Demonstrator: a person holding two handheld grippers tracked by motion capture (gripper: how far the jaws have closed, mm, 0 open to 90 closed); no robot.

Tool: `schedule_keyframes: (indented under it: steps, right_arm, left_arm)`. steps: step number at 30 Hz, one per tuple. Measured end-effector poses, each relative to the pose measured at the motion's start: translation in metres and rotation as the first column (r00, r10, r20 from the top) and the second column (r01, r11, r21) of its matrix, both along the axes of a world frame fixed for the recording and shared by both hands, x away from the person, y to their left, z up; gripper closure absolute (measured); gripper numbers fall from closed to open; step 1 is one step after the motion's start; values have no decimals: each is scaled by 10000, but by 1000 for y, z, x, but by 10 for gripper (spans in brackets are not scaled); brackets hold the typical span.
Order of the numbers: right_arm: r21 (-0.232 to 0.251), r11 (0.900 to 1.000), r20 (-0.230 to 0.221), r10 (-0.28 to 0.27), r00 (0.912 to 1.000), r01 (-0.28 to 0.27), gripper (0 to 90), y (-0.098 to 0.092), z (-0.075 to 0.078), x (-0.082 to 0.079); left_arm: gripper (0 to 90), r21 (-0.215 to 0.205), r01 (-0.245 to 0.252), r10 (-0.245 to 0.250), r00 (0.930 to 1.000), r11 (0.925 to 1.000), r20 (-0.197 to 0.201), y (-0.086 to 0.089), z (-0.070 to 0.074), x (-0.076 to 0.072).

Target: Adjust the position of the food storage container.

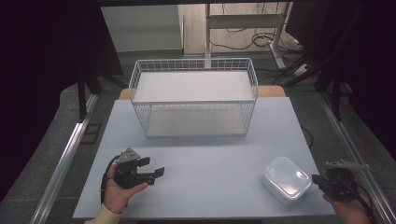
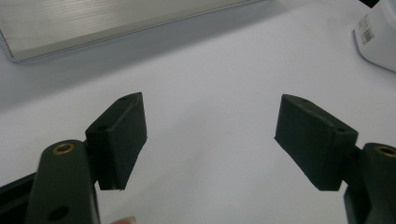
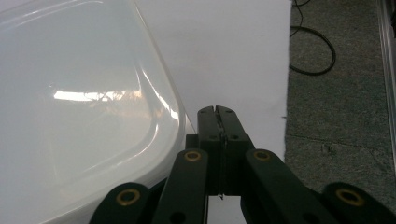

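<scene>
While the right gripper point(image 1: 320, 179) sits at about four o'clock on the counter point(image 1: 210, 158), its two black jaws are pressed flat together with nothing between them, just beside the right-hand edge of the white lidded box point(image 1: 286, 178). Seen from the right gripper view, the closed right gripper point(image 3: 217, 110) lies close against the rounded corner of the box point(image 3: 84, 107), whose glossy lid catches the light; whether the jaws touch the box I cannot tell. Beyond the jaw tips the pale counter point(image 3: 233, 56) ends at grey carpet with a dark cable on it. At about eight o'clock the left gripper point(image 1: 156, 168) is held in a hand point(image 1: 116, 191), well apart from the box, its jaws spread wide and holding nothing. From the left gripper view the open left gripper point(image 2: 210, 135) frames bare counter point(image 2: 210, 70), with the box point(image 2: 378, 42) at two o'clock. A white wire basket point(image 1: 194, 95) stands at twelve o'clock on the counter
</scene>
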State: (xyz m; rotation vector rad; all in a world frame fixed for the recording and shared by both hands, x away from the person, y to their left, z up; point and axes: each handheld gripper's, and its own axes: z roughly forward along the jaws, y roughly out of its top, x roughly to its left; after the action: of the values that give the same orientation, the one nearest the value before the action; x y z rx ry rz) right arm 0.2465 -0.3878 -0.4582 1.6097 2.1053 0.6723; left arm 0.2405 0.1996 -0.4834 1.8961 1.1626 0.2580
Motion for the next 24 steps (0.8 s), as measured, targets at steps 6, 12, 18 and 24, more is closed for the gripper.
schedule_keyframes:
  steps: [6, 12, 18, 24]
  right_arm:
    - [48, 9989, -174, 468, 9988, -468, 896, 18, 0, 2]
    - [89, 9953, -329, 968, 9948, -965, 896, 38, -1, 3]
    - [69, 9914, -480, 1306, 9903, -1304, 895, 51, -3, 3]
    - [213, 9917, -687, 1278, 9894, -1266, 895, 47, -5, 1]
  left_arm:
    - [245, 3, -19, 19, 10000, 10000, 1, 0, 0, 0]
    - [245, 22, -26, 26, 10000, 10000, 0, 1, 0, 0]
    - [245, 24, -22, 22, 10000, 10000, 24, 1, 0, -1]
    - [245, 26, -70, 70, 10000, 10000, 21, 2, 0, -1]
